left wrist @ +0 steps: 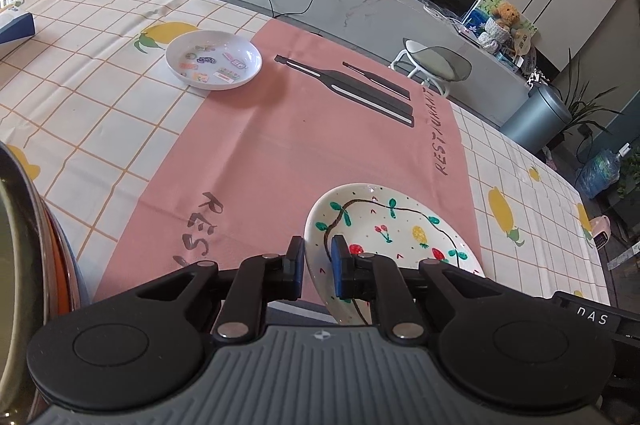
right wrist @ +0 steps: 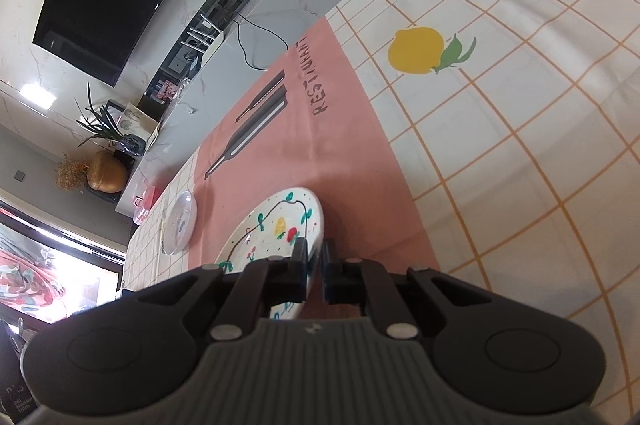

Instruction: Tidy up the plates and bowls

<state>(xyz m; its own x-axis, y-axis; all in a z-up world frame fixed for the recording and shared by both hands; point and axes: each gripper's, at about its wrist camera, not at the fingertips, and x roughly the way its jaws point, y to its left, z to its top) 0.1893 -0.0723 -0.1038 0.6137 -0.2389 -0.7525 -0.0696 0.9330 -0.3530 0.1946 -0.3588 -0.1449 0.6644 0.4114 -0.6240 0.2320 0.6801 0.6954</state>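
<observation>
A white plate painted with fruit and vines (left wrist: 400, 225) sits low over the near part of the pink mat (left wrist: 280, 145). My left gripper (left wrist: 318, 257) is shut on the plate's left rim, one pad under it and one pad on its face. In the right wrist view the same plate (right wrist: 272, 225) has its opposite rim pinched by my right gripper (right wrist: 315, 265), which is shut on it. A shallow white bowl with colourful stickers inside (left wrist: 214, 59) rests at the mat's far left corner, and it appears again in the right wrist view (right wrist: 182, 223).
A stack of dark and orange dishes (left wrist: 24, 245) fills the left edge of the left wrist view. A blue box (left wrist: 16, 27) lies on the lemon-print tablecloth (right wrist: 500, 105) at far left. Beyond the table stand a stool (left wrist: 436, 63) and a grey bin (left wrist: 536, 117).
</observation>
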